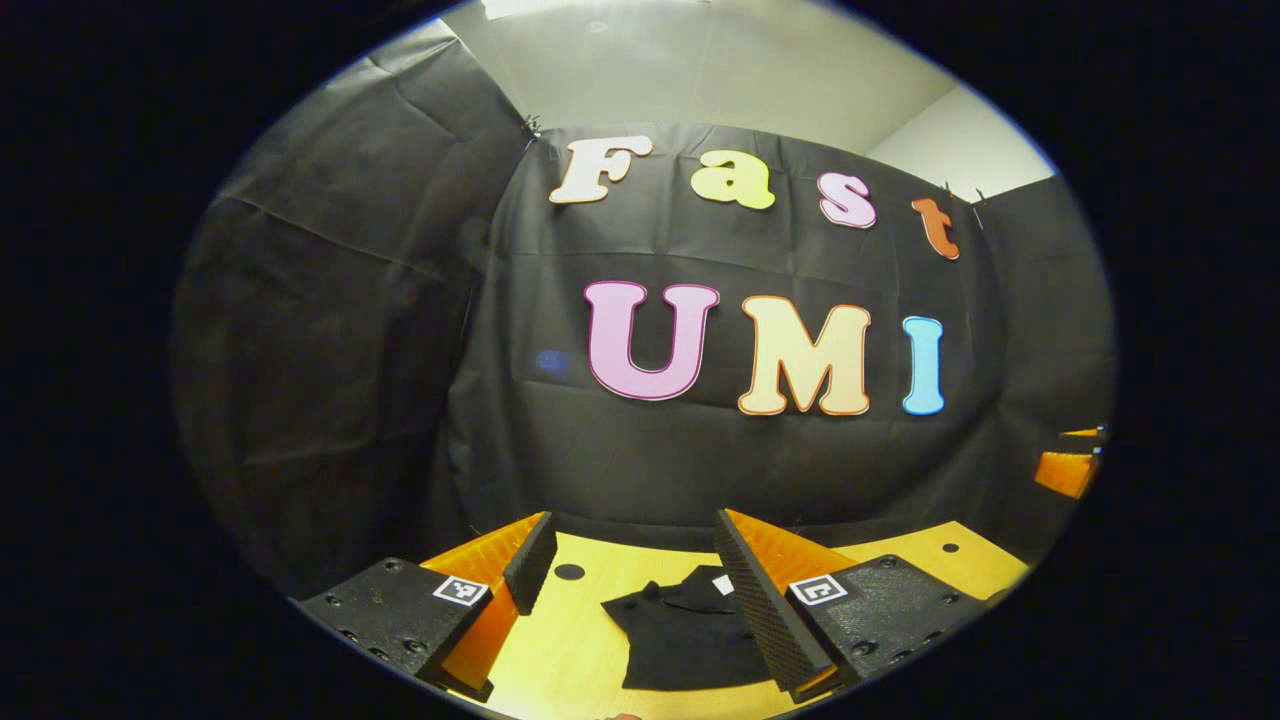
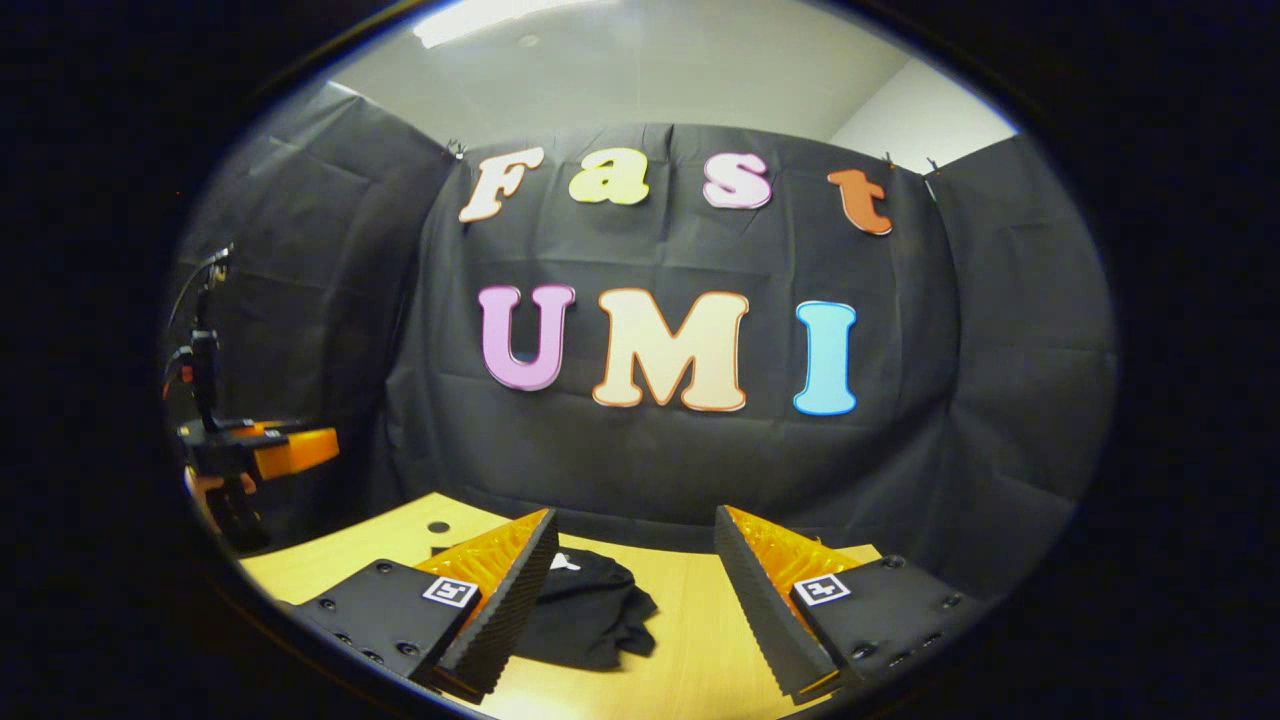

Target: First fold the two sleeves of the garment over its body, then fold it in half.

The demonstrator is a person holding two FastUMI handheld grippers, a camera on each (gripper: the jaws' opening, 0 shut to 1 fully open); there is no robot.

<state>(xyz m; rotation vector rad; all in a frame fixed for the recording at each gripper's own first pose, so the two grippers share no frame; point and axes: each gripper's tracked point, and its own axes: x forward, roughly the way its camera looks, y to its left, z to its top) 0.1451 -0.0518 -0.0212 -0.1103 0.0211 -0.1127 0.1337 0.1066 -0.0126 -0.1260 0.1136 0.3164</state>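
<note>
Both tongs, left and right, gape wide above the garment on the table.

Each tool shows ribbed wedge fingers, black screw-dotted mounts, and square tags.

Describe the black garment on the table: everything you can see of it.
The black garment is a small dark fabric top lying flat on the yellow wooden table, its cloth soft and a little rumpled. A white tag shows at its neck. In the right gripper view one short sleeve sticks out sideways, so no fold looks made yet. The left gripper and the right gripper stand open above it, neither touching it; their fingers hide part of the cloth.
</note>
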